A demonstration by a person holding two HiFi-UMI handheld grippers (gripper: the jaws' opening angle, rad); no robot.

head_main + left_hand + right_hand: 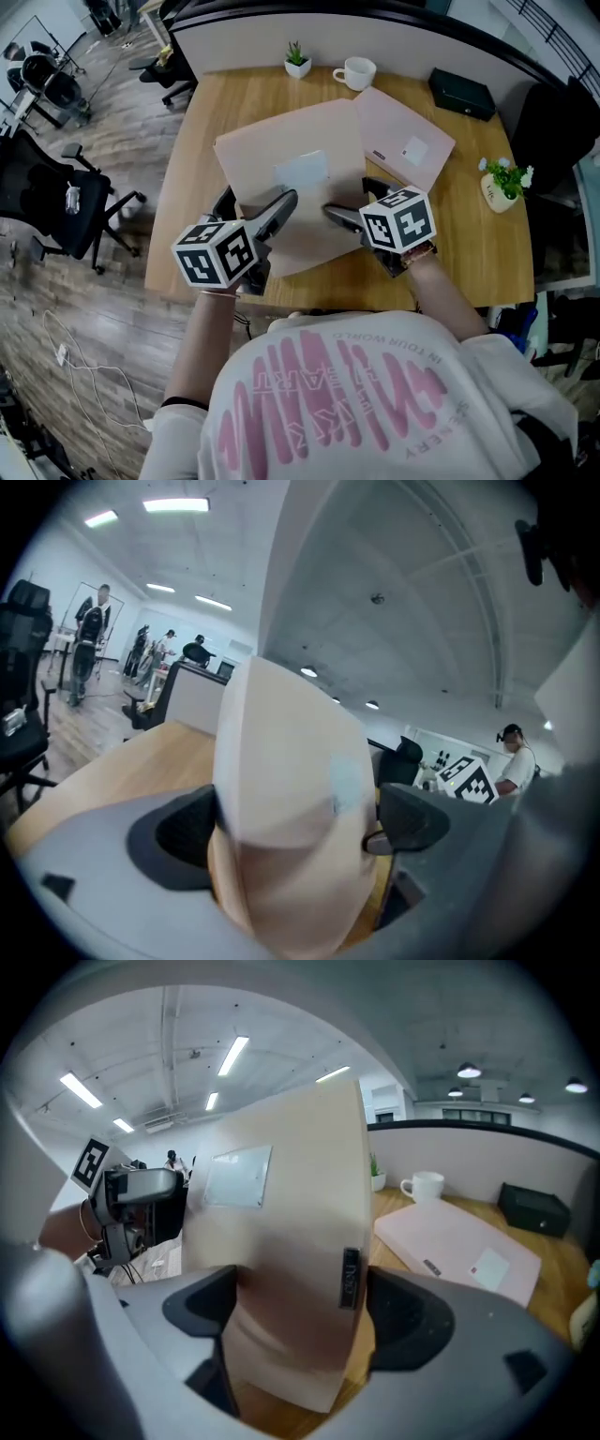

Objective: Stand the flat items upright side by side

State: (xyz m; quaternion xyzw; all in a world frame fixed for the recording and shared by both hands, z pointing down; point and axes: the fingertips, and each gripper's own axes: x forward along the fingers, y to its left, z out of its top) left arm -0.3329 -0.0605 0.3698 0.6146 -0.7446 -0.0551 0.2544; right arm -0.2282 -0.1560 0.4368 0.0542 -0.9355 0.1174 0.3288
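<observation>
A large beige flat sleeve (pixel 291 164) with a pale square label is tilted up off the wooden table (pixel 206 122), its near edge held between both grippers. My left gripper (pixel 255 208) is shut on its near left part; in the left gripper view the sleeve (pixel 281 752) fills the gap between the jaws of the left gripper (pixel 295 822). My right gripper (pixel 359 202) is shut on the near right part; the sleeve (pixel 291 1204), with a small dark tag, sits between the jaws of the right gripper (pixel 300 1312). A pink flat sleeve (pixel 408 141) lies flat at the back right.
At the table's back stand a small potted plant (pixel 297 58), a white mug (pixel 356 72) and a black box (pixel 461 92). A white pot with flowers (pixel 502 186) sits at the right edge. An office chair (pixel 66 202) stands on the floor to the left.
</observation>
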